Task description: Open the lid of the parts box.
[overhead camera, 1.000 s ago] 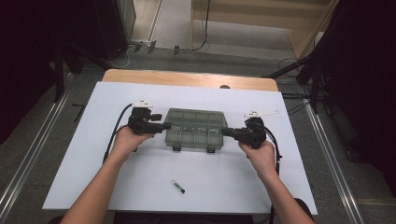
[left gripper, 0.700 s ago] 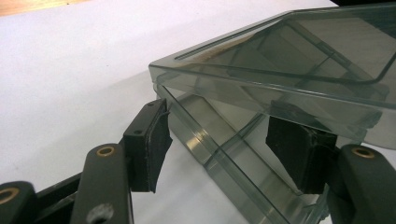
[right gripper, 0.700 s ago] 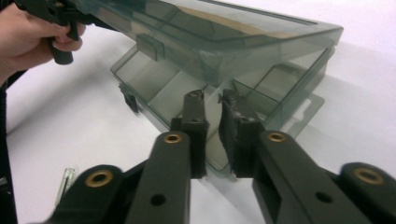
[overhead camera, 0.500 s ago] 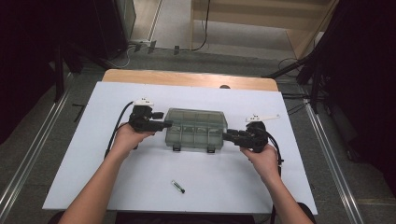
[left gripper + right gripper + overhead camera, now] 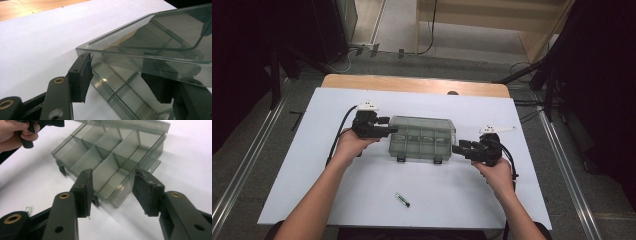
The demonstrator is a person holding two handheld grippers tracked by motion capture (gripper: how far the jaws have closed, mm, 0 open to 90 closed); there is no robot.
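Small green pen-like thing (image 5: 402, 199) lies on counter (image 5: 312, 190) near person, well apart from both hands, out of way.

Right fingers (image 5: 113, 192) spread wide, nothing between, pads off box; have just been opening. Box (image 5: 422, 139) end just ahead of them.

Box long side runs hand to hand; dividers inside, nothing in them.

Left fingers (image 5: 122, 77) wide, one each side of raised lid (image 5: 160, 37) at far end; have just been closing a bit. Cannot tell if pads press.

Left hand nearer lid.
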